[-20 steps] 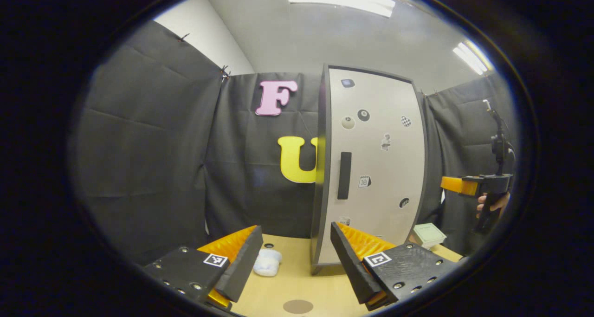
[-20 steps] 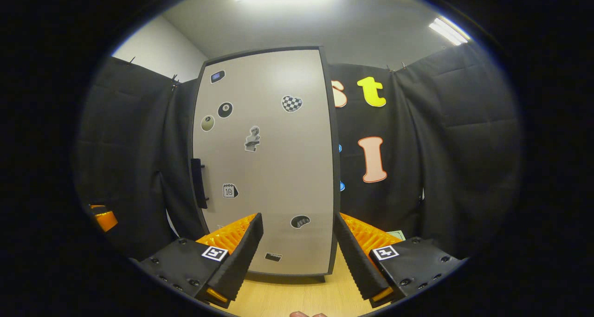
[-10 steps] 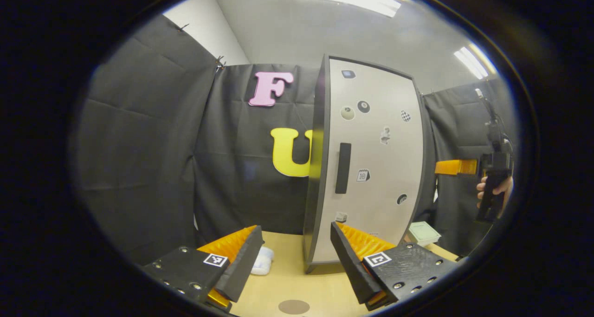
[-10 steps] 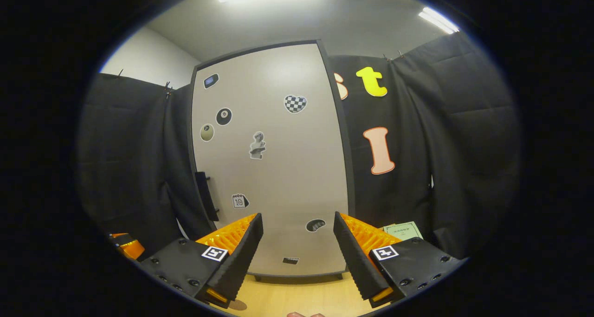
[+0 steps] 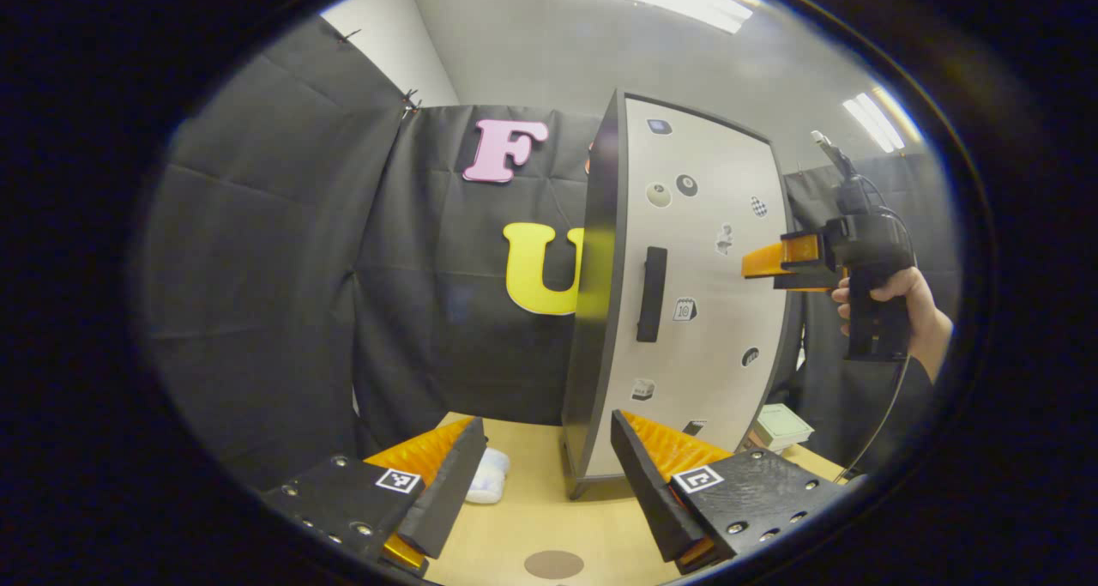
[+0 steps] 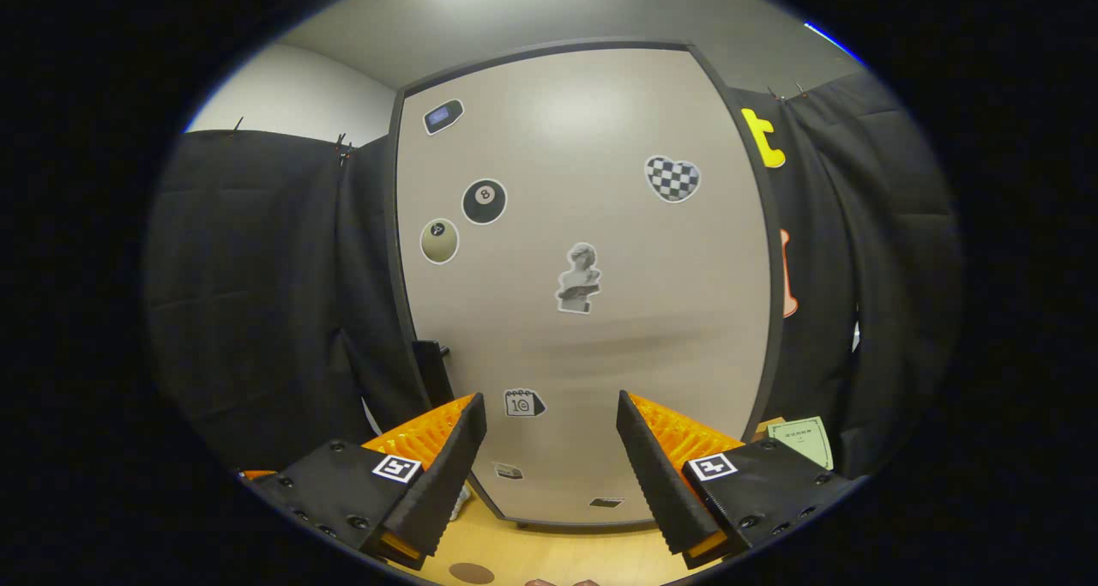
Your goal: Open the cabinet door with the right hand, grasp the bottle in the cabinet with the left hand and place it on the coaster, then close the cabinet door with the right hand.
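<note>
1. Standing on the wooden table is a tall cabinet with a pale cabinet door that is closed.
2. The door has a dark handle near its left edge, and little stickers are dotted over it (a pool ball, a checkered heart, a small statue).
3. The left gripper sits low over the table with its two fingers spread apart and nothing between them.
4. A round brown coaster lies on the table just in front of the left gripper.
5. A small white bundle lies on the table to the left of the cabinet, partly hidden behind one finger.
6. The right gripper points at the door, close to it, with its fingers spread wide and empty.
7. In the left gripper view, the right gripper is held up in a hand in front of the door's right side, not touching the handle.
8. A pale green booklet lies on the table to the right of the cabinet.
9. The bottle is out of sight behind the closed door, so I cannot tell where it stands.
</note>
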A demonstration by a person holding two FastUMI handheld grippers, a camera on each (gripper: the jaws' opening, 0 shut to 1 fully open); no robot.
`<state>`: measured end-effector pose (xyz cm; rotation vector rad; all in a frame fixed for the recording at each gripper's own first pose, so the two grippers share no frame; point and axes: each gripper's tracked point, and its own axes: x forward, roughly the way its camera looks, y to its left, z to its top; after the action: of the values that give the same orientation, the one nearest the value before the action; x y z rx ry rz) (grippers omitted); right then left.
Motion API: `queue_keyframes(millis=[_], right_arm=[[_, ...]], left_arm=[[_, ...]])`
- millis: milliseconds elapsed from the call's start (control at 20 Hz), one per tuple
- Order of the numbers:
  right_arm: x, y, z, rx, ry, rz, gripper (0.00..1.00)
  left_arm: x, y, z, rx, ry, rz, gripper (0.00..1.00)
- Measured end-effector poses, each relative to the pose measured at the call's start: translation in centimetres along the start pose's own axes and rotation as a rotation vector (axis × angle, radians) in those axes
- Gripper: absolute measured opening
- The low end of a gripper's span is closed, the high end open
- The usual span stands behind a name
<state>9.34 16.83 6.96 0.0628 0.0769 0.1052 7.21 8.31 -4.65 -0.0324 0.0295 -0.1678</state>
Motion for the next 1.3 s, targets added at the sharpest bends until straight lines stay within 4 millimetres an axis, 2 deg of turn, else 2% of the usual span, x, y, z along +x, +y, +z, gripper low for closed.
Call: queue_keyframes(millis=[50,150,200,450,550,600,700,750,800,900,1050,1100,1150,1200,1250,1300], right_arm=[[0.6,0.9,0.2,0.0,-0.001,0.009,0.92],[1.9,2.7,0.4,-0.015,0.003,0.025,0.92],[2.6,3.7,0.3,-0.028,0.006,0.035,0.97],[5.0,7.7,-1.1,-0.054,0.045,0.068,0.92],[6.1,8.3,-1.6,-0.063,0.053,0.05,0.92],[6.8,8.4,-1.9,-0.061,0.063,0.041,0.97],[8.0,8.4,-2.6,-0.045,0.082,0.013,0.97],[8.6,8.3,-2.7,-0.036,0.082,-0.001,0.92],[9.1,8.4,-2.8,-0.033,0.081,-0.012,0.97],[10.0,8.6,-3.1,-0.034,0.086,-0.022,0.96],[10.8,8.7,-3.8,-0.039,0.104,-0.042,0.74],[10.8,8.9,-4.0,-0.04,0.11,-0.041,0.68],[11.0,9.3,-4.2,-0.034,0.118,-0.03,0.57],[11.0,9.4,-4.4,-0.032,0.126,-0.031,0.51],[11.0,9.4,-4.2,-0.037,0.119,-0.034,0.4],[11.0,9.3,-4.3,-0.043,0.121,-0.035,0.36]], left_arm=[[0.0,0.8,-0.1,0.007,0.0,0.014,0.89],[-0.2,2.4,-0.6,0.012,0.008,0.037,0.89],[-0.4,2.9,-0.9,0.004,0.013,0.042,0.9],[-1.4,6.8,-2.5,-0.022,0.045,0.104,0.89],[-2.0,8.7,-2.4,-0.027,0.034,0.147,0.89],[-2.2,9.5,-2.5,-0.04,0.037,0.158,0.89],[-3.3,10.5,-2.9,-0.066,0.042,0.187,0.89],[-3.5,11.1,-3.2,-0.08,0.044,0.199,0.89],[-3.6,11.7,-3.5,-0.094,0.049,0.211,0.91],[-4.0,12.5,-4.4,-0.117,0.072,0.236,0.89],[-4.5,13.0,-5.0,-0.11,0.09,0.261,0.89],[-4.6,12.8,-5.0,-0.108,0.09,0.257,0.9],[-4.6,12.3,-5.2,-0.107,0.093,0.248,0.91],[-4.5,12.0,-5.2,-0.102,0.093,0.242,0.91],[-4.2,11.7,-5.2,-0.095,0.093,0.238,0.91],[-4.1,11.4,-5.2,-0.088,0.091,0.233,0.91]])
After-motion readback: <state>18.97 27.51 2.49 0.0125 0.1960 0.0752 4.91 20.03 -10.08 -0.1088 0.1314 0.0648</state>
